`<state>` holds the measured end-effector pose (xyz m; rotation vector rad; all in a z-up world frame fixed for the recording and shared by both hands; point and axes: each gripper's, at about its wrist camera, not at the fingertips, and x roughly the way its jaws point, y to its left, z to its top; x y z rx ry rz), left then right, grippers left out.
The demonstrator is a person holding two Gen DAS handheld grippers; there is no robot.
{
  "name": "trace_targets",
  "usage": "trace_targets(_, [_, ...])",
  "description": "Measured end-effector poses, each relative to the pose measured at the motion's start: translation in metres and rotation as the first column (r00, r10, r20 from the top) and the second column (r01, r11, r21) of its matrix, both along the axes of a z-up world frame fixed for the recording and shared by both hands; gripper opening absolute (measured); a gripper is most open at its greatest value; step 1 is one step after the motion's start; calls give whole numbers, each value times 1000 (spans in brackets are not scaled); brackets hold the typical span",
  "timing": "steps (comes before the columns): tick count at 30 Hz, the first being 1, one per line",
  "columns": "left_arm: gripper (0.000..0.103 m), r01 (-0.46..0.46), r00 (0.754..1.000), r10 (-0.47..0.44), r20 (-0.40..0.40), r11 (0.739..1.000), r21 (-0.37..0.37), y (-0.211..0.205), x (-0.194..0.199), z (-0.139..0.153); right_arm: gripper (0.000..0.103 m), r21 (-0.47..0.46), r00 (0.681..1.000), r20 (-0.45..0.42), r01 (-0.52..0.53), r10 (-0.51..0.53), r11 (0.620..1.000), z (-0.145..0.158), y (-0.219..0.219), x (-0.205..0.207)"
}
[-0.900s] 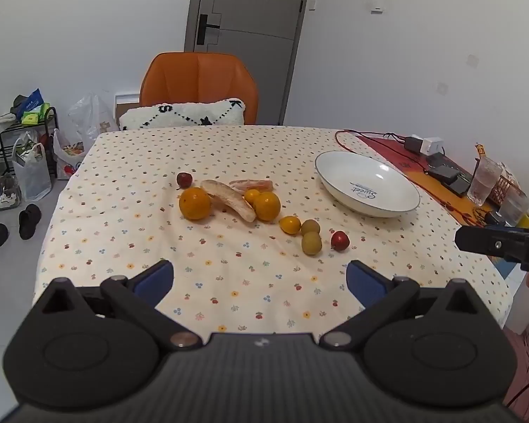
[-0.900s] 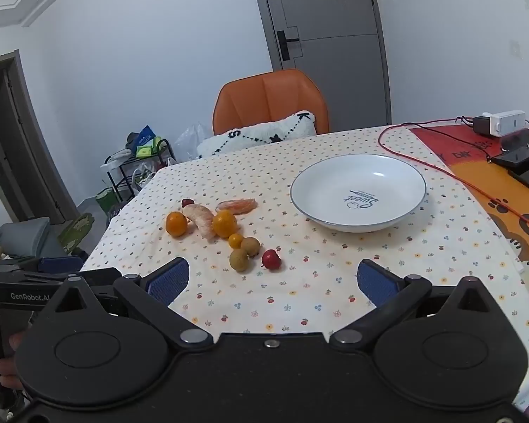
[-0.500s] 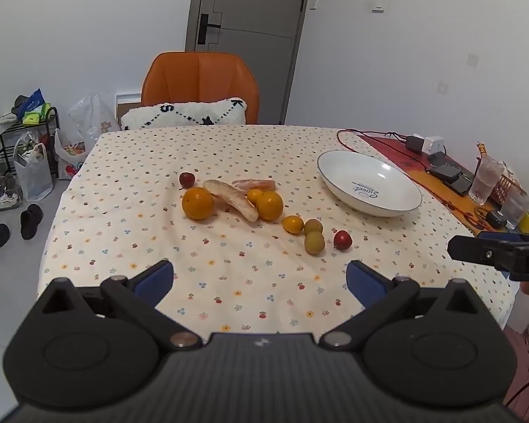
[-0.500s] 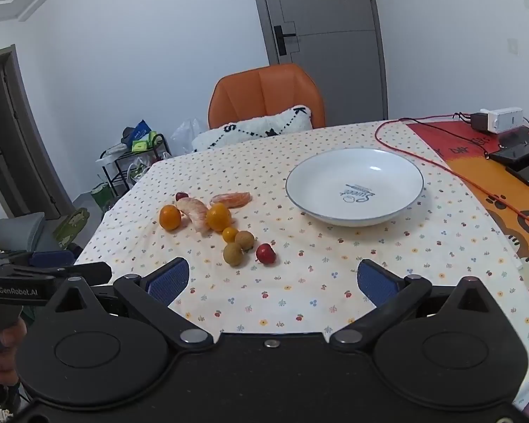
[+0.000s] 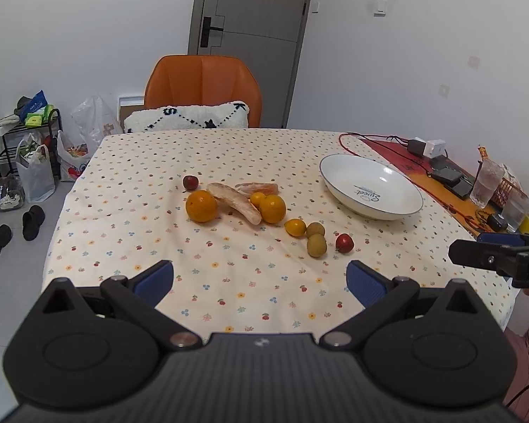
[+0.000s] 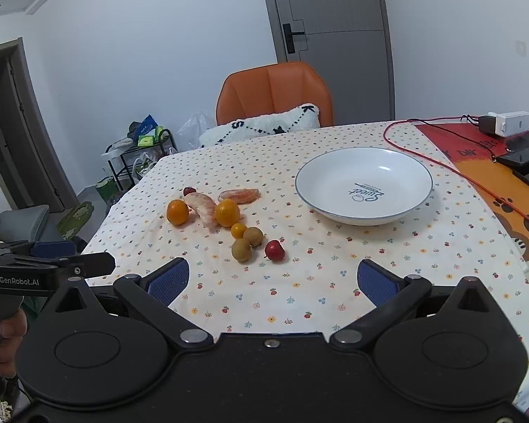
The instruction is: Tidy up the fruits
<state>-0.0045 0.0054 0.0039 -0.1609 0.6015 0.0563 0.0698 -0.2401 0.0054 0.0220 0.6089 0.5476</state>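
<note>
Several fruits lie loose on the spotted tablecloth: two oranges (image 5: pixel 201 206) (image 5: pixel 272 208), two peeled pomelo wedges (image 5: pixel 234 206), a small yellow citrus (image 5: pixel 295 227), two brown longans (image 5: pixel 316 245), and two small red fruits (image 5: pixel 344 243) (image 5: pixel 190 182). An empty white bowl (image 5: pixel 370 186) stands to their right; it also shows in the right wrist view (image 6: pixel 363 185). My left gripper (image 5: pixel 260 280) is open and empty above the near table edge. My right gripper (image 6: pixel 273 280) is open and empty, short of the red fruit (image 6: pixel 274 250).
An orange chair (image 5: pixel 202 95) with a white cushion stands at the far side. A red cable (image 6: pixel 451 169), chargers and phones lie on the orange mat at right, with glasses (image 5: pixel 488 183). Bags, a rack and shoes are on the floor at left.
Both grippers have drifted a little; the fruits and bowl sit slightly differently in each view. Nothing on the table has moved. Both stay open.
</note>
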Motion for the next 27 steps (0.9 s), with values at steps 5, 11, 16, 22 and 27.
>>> trace_targets(5, [103,0,1000,0,2,1000,-1,1,-1,1,103,2,1000,-1,3,-3,1000,1,0,1])
trace_targets(11, [103,-4,1000,4,5,1000,-2,0,-1,1,103,9,1000,0,10,-10,1000,3,-2,1])
trace_targets(16, [103,-3,1000,3,5,1000,-1,1,-1,2,103,29,1000,6,9,-9,1000,5,-5,0])
trace_targets(22, [103,-7,1000,7,9,1000,-2,2,-2,2,103,32,999,49,-3,1,999,11,-3,-6])
trace_targets(27, [103,-6,1000,6,11,1000,-1,1,-4,2,103,28,998,66,-12,10,1000,15,-2,-9])
